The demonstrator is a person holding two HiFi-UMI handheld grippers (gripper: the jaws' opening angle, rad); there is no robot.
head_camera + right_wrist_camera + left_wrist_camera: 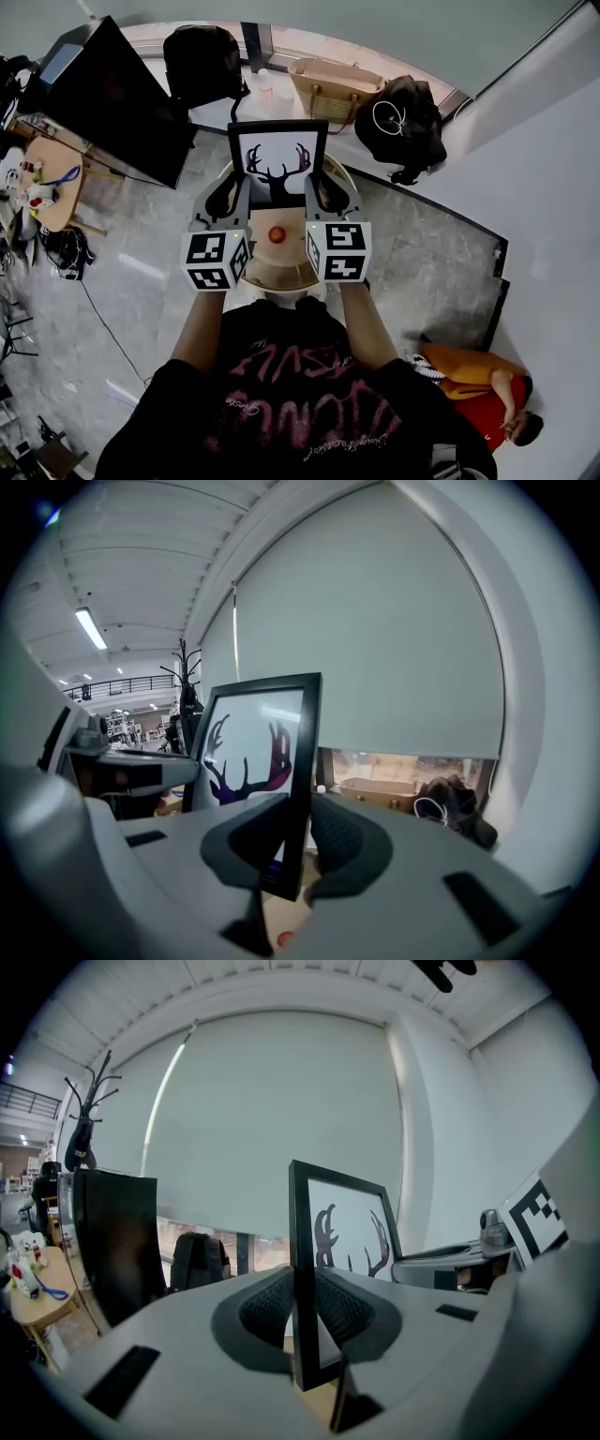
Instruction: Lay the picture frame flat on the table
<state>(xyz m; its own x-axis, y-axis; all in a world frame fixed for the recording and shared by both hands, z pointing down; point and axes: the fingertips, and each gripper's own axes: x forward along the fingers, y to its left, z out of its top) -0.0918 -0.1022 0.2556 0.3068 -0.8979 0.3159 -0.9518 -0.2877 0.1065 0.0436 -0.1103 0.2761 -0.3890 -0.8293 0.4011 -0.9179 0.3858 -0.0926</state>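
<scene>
- The frame (277,159), black with an antler print, stands upright over the small round counter (281,270), its face towards the person.
- The left gripper (302,1312) has its jaws clenched on the frame's left edge, near the lower corner.
- The right gripper (298,846) has its jaws clamped on the right edge at about the same height.
- Whether the frame's bottom edge touches the counter cannot be told.
- A small orange thing (277,234) lies on the counter between the grippers.
</scene>
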